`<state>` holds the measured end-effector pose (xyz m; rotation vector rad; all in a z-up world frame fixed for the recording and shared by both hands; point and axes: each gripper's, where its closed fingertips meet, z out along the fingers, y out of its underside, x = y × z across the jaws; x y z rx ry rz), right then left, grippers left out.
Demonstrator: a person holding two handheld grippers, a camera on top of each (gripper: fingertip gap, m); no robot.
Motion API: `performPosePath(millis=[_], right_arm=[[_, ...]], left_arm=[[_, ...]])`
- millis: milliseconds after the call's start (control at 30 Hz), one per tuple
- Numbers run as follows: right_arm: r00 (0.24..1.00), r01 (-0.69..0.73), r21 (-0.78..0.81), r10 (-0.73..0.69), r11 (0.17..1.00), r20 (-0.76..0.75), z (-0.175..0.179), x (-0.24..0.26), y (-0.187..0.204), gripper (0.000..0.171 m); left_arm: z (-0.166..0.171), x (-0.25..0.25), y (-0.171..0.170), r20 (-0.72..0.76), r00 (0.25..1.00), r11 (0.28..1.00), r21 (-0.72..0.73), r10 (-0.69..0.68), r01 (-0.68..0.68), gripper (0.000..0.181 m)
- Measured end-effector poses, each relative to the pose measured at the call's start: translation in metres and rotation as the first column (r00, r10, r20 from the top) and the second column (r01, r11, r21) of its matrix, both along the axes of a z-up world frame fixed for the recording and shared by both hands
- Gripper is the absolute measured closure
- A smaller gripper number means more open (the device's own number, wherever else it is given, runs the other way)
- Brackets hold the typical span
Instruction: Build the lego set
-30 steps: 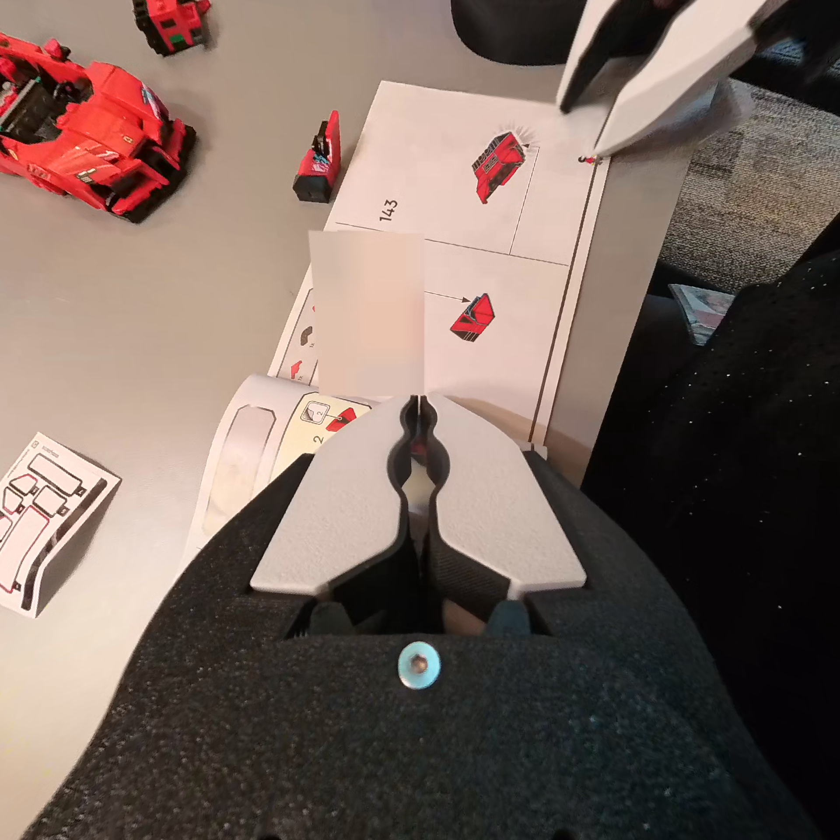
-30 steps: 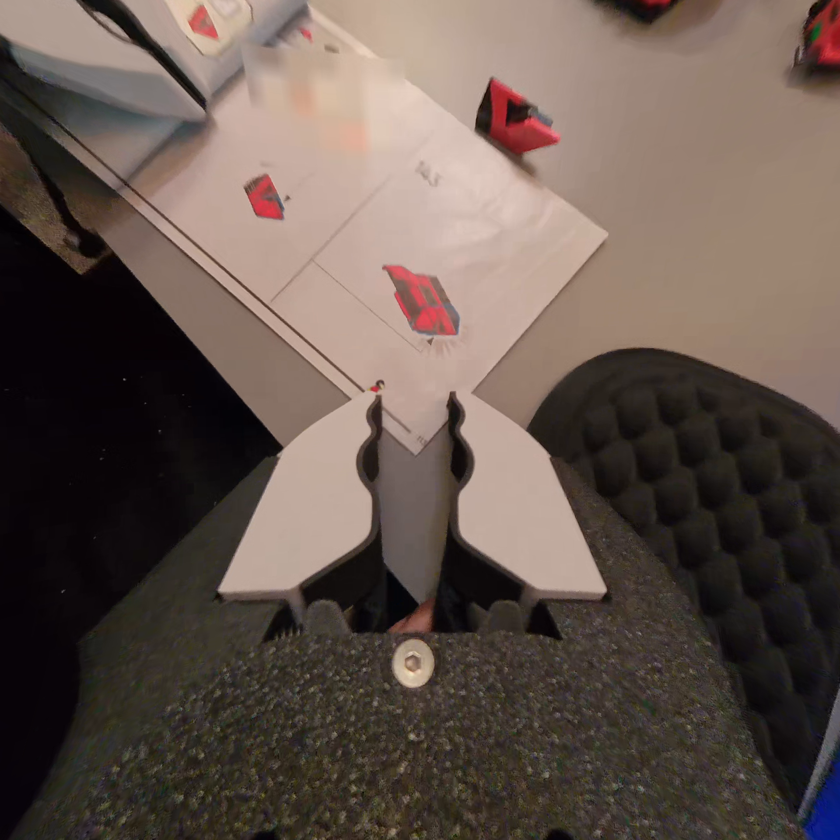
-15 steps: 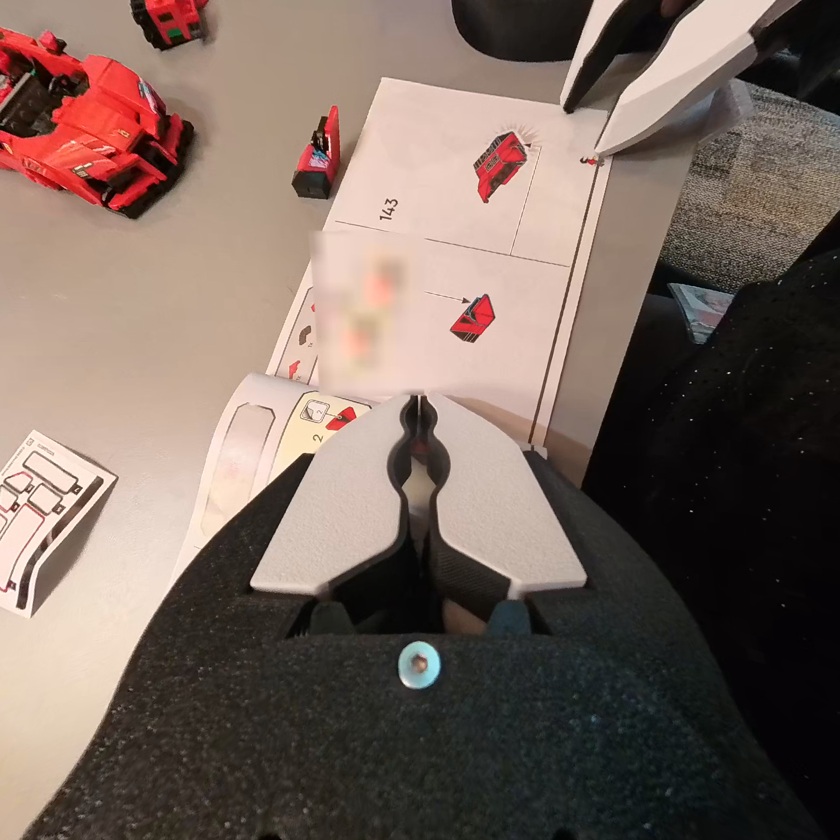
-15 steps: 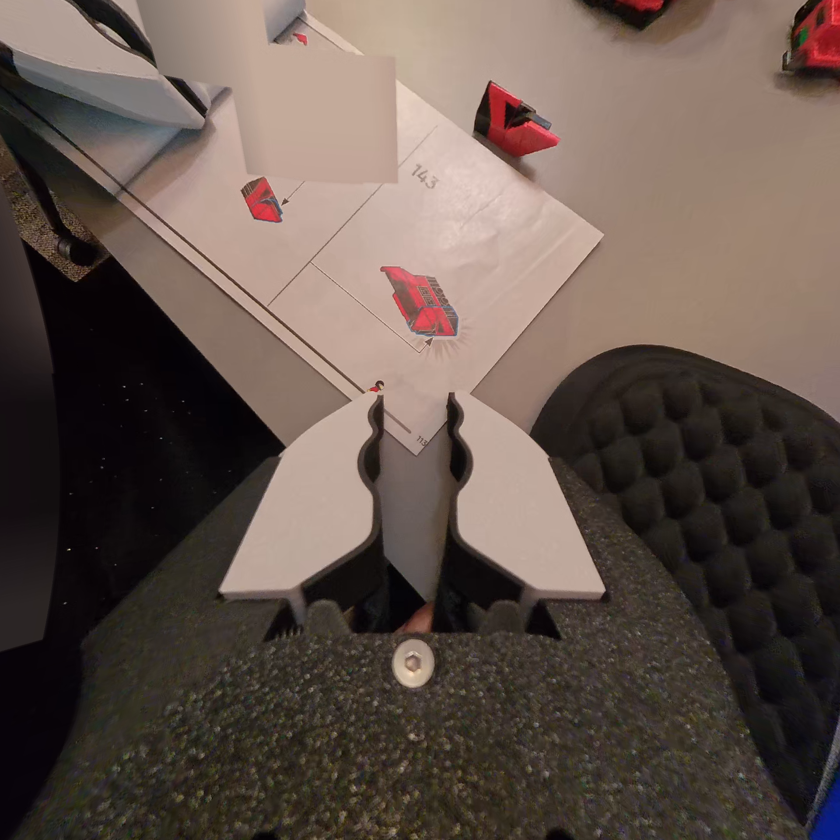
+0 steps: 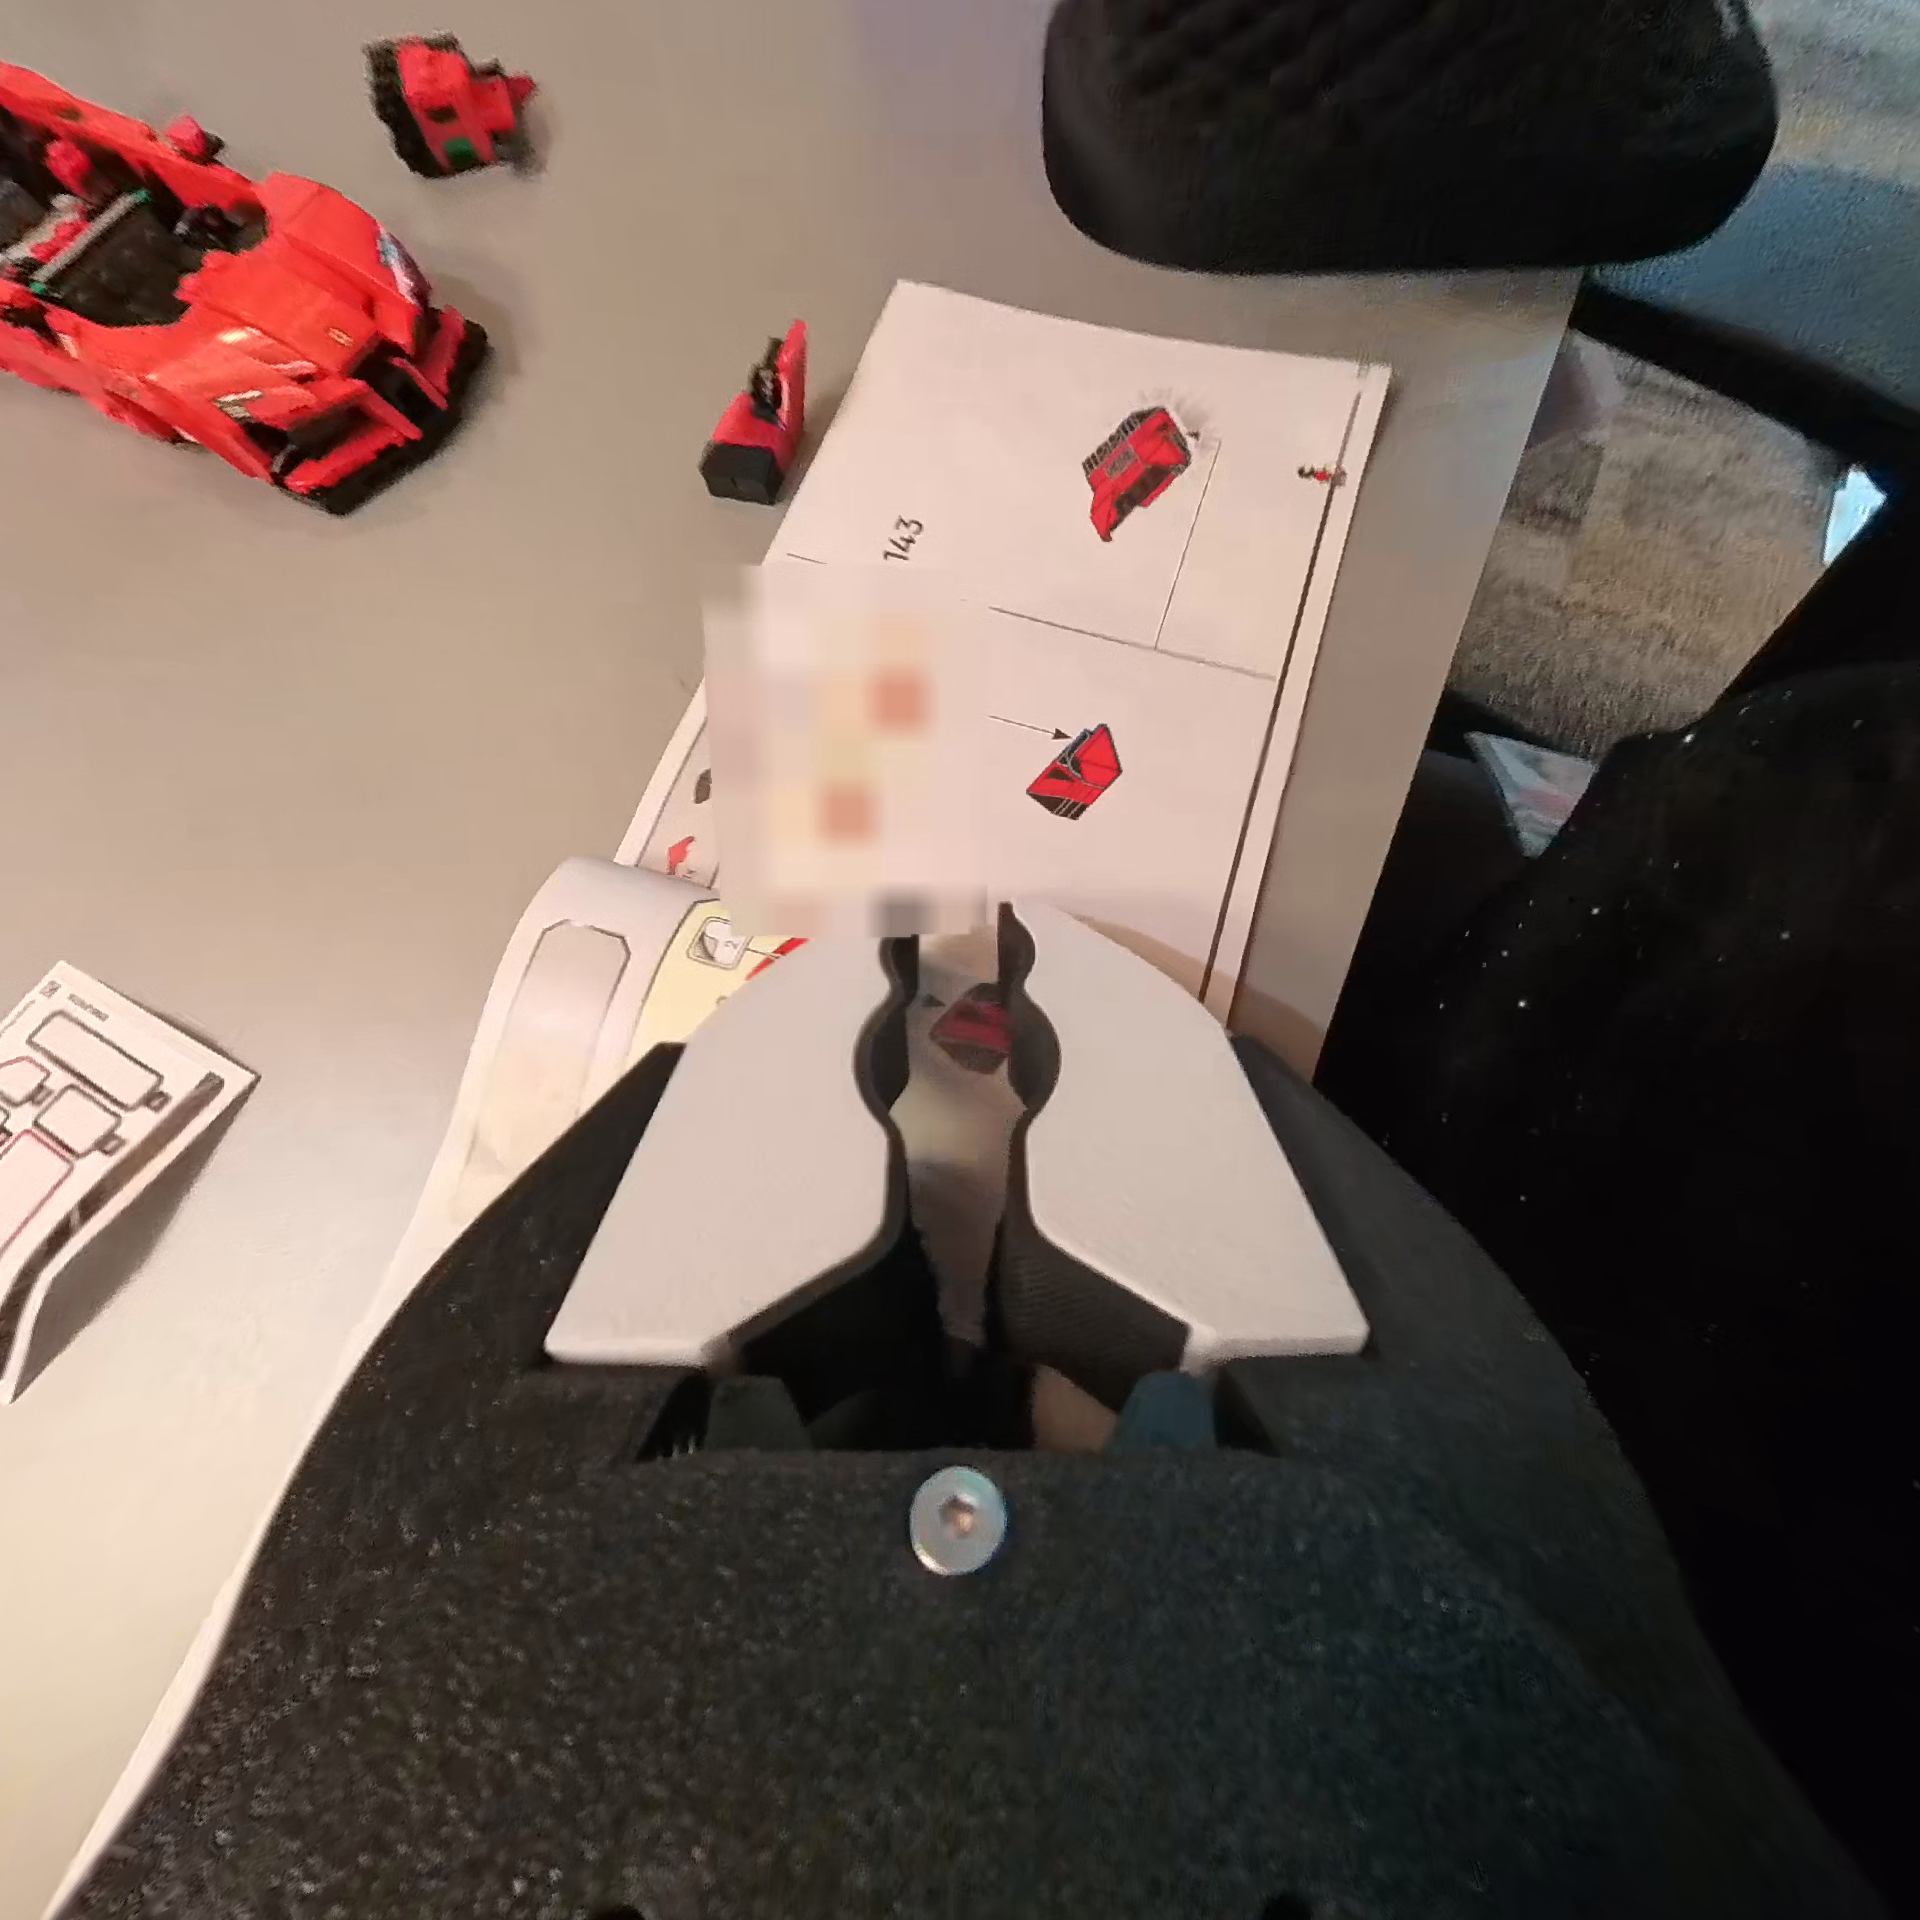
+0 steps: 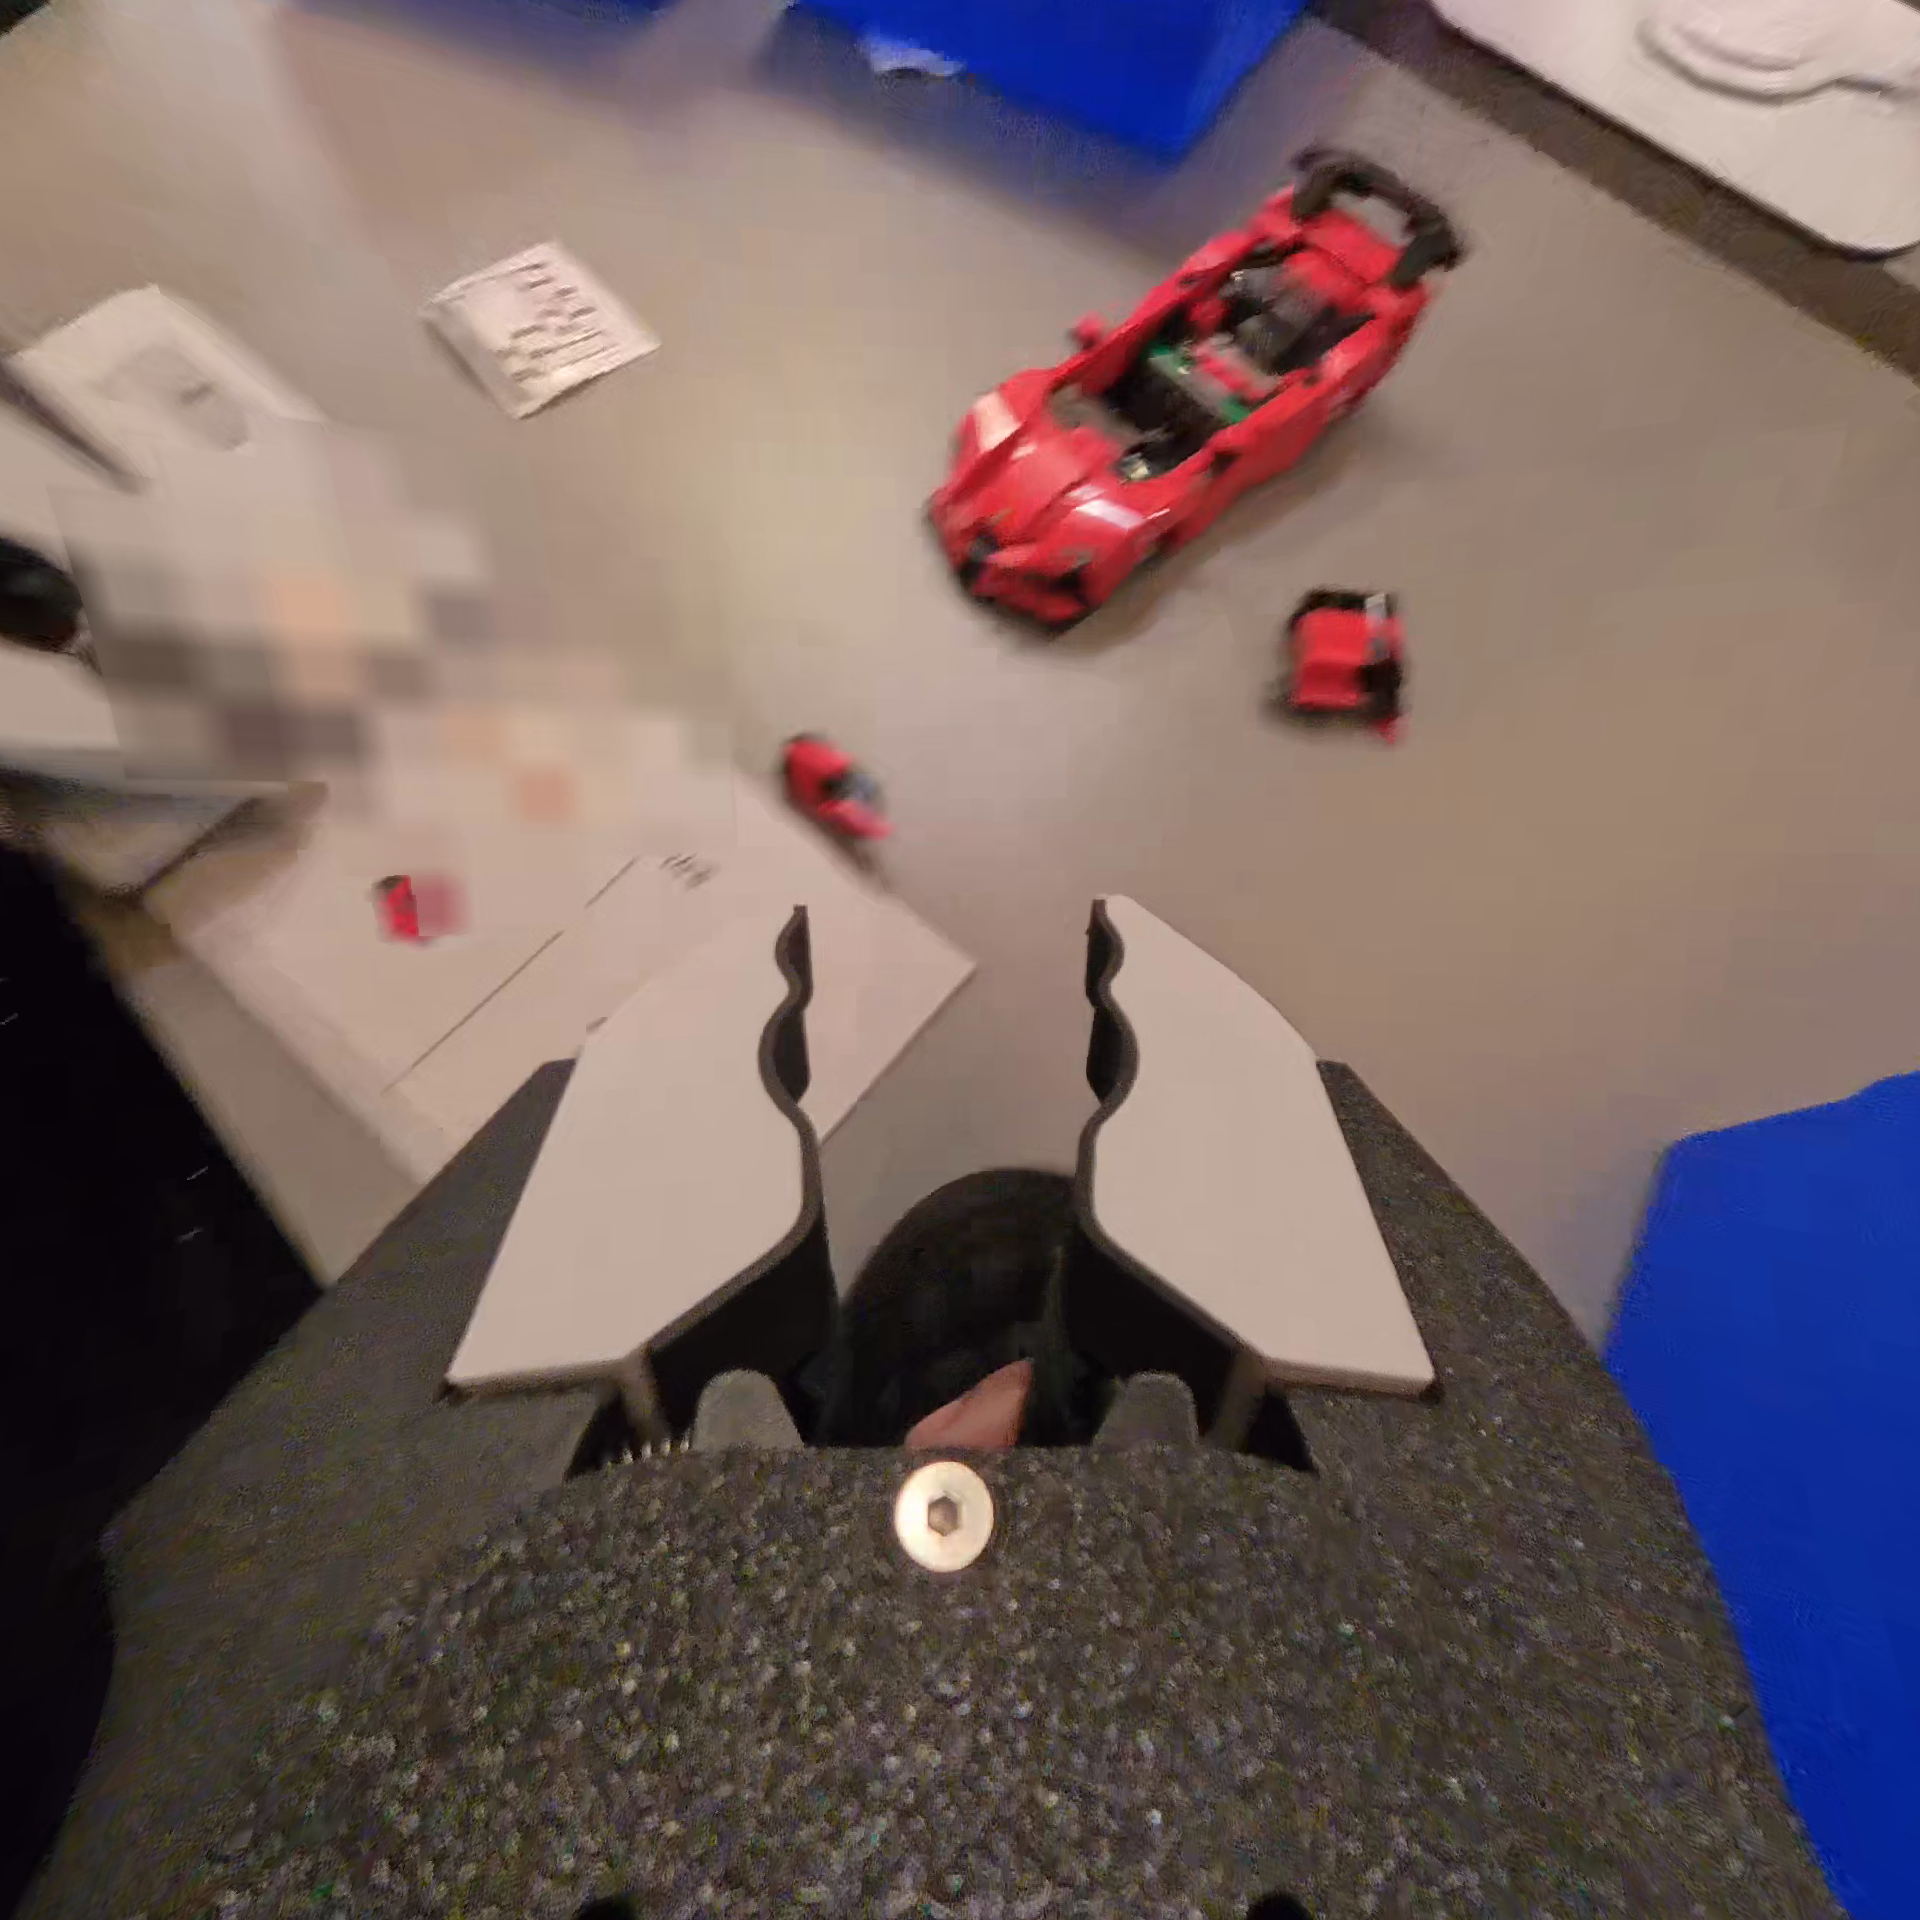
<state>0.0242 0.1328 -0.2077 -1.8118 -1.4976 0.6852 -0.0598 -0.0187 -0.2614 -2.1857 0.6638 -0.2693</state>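
The open instruction booklet lies at the table's near edge, its turned page curled beside my left gripper. That gripper's jaws are a little apart over the booklet's near part, and the page shows in the gap. My right gripper is wide open and empty above the booklet's far corner. A red Lego car stands beyond it. A small red wedge piece lies by the booklet. A red-and-black sub-assembly sits farther out.
A sticker sheet lies left of the booklet on the grey table and also shows in the right wrist view. A black padded object sits past the booklet. Blue bins stand at the right and far side. The gap from one gripper's tips to the other's is roughly 20 cm. My right tips are roughly 15 cm from the red Lego car. It is also in sight in the right wrist view.
My left gripper has opened a little off the page. My right gripper has let go of the booklet corner, opened wide and swung away toward the car, out of the left view.
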Motion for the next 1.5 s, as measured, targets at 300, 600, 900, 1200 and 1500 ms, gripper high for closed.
performPosePath(millis=[300, 600, 900, 1200, 1500], right_arm=[[0.981, -0.002, -0.042, 0.01, 0.999, 0.194, -0.047, -0.078, 0.118, 0.124], [0.973, -0.027, -0.058, 0.04, 0.998, 0.229, -0.054, -0.086, 0.129, 0.137], [0.638, -0.641, -0.578, -0.068, 0.504, -0.767, 0.122, -0.063, 0.009, 0.139], [0.29, -0.938, -0.333, -0.3, 0.102, -0.909, 0.165, -0.025, -0.102, 0.138], [0.127, -0.871, -0.01, 0.207, 0.491, -0.97, 0.158, -0.024, -0.178, 0.138]], left_arm=[[0.029, -0.023, 0.0, 0.137, 0.989, 0.991, 0.106, 0.064, -0.079, 0.166], [0.036, -0.04, -0.003, 0.19, 0.978, 0.984, 0.136, 0.085, -0.112, 0.166], [0.087, -0.029, -0.001, 0.504, 0.863, 0.942, 0.299, -0.02, -0.152, 0.158], [0.165, 0.022, -0.017, 0.904, 0.264, 0.936, 0.352, -0.336, -0.013, 0.145], [0.167, 0.06, -0.036, 0.954, 0.014, 0.93, 0.289, -0.3, 0.227, 0.135]])
